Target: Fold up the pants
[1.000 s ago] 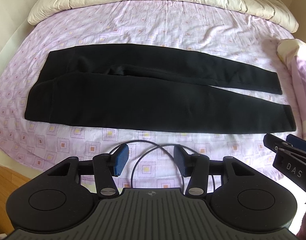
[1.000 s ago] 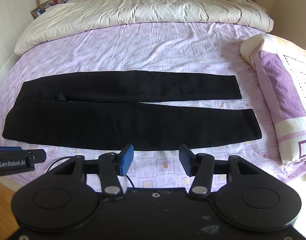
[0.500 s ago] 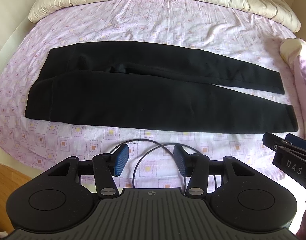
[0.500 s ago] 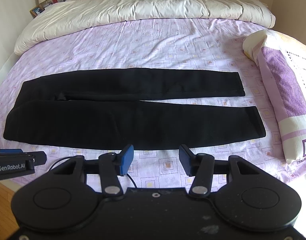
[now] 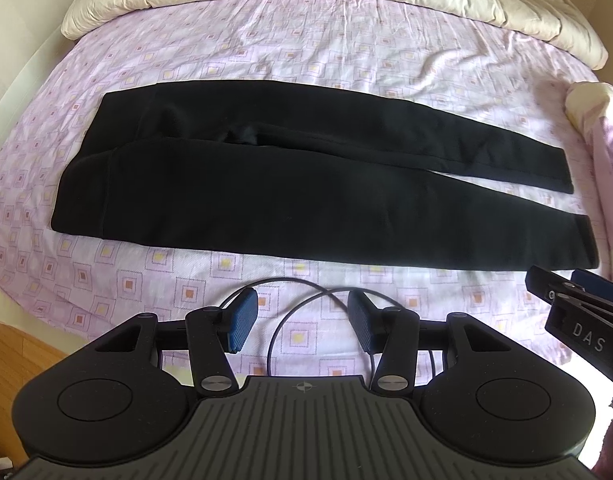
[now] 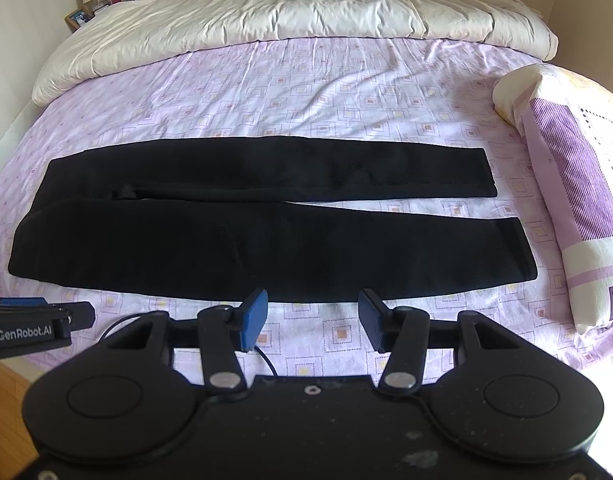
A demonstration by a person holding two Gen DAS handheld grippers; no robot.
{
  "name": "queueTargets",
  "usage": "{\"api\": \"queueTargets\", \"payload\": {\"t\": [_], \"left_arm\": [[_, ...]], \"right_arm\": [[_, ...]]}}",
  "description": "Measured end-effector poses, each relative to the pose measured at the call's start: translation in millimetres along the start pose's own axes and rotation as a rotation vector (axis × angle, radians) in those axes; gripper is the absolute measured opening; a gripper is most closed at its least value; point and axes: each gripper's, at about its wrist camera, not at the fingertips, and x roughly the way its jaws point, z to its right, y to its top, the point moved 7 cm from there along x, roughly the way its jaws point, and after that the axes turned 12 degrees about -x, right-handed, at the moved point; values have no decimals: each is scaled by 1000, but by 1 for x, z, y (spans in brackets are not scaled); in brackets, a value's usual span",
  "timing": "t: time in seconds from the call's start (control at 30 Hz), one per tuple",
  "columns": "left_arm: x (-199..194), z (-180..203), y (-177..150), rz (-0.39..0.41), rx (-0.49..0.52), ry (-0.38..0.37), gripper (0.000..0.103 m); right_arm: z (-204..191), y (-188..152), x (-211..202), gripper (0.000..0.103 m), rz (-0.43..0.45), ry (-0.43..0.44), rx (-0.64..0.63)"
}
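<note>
While the pants (image 5: pixel 306 196) lie flat and unfolded on the bed (image 5: pixel 346 60), both hand-held grippers hang above the bed's near edge, neither touching the cloth. The pants stretch with their long axis along that near edge: the waistband sits toward the bed's left edge, and the two leg ends reach toward its right edge, beside a striped pillow (image 6: pixel 574 184). The legs are parted slightly at the cuffs, the far leg shorter in view than the near one. A pale duvet (image 6: pixel 298 12) is bunched along the bed's far edge, well apart from the pants. The left gripper (image 5: pixel 302 326) is spread, with only a thin cable (image 5: pixel 298 312) and bare sheet between its blue pads. The right gripper (image 6: pixel 312 320) is likewise spread and holds nothing. In both views the near leg's long edge lies just beyond the fingertips. Judged from this layout, the left gripper is nearer the waistband and the right gripper nearer the cuffs, so folding the near leg over the far leg would suit one gripper at each end.
</note>
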Motion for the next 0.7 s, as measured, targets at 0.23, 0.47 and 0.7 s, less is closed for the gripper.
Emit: {"api": "queueTargets", "payload": {"t": [0.23, 0.47, 0.7], "left_arm": [[1, -2, 0, -9, -10, -8, 46], [-3, -4, 4, 57, -14, -4, 38], [5, -9, 2, 143, 38, 26, 26]], "right_arm": [[0, 0, 3, 53, -7, 24, 3], [2, 2, 4, 53, 20, 32, 11], [12, -3, 14, 53, 87, 47, 98]]}}
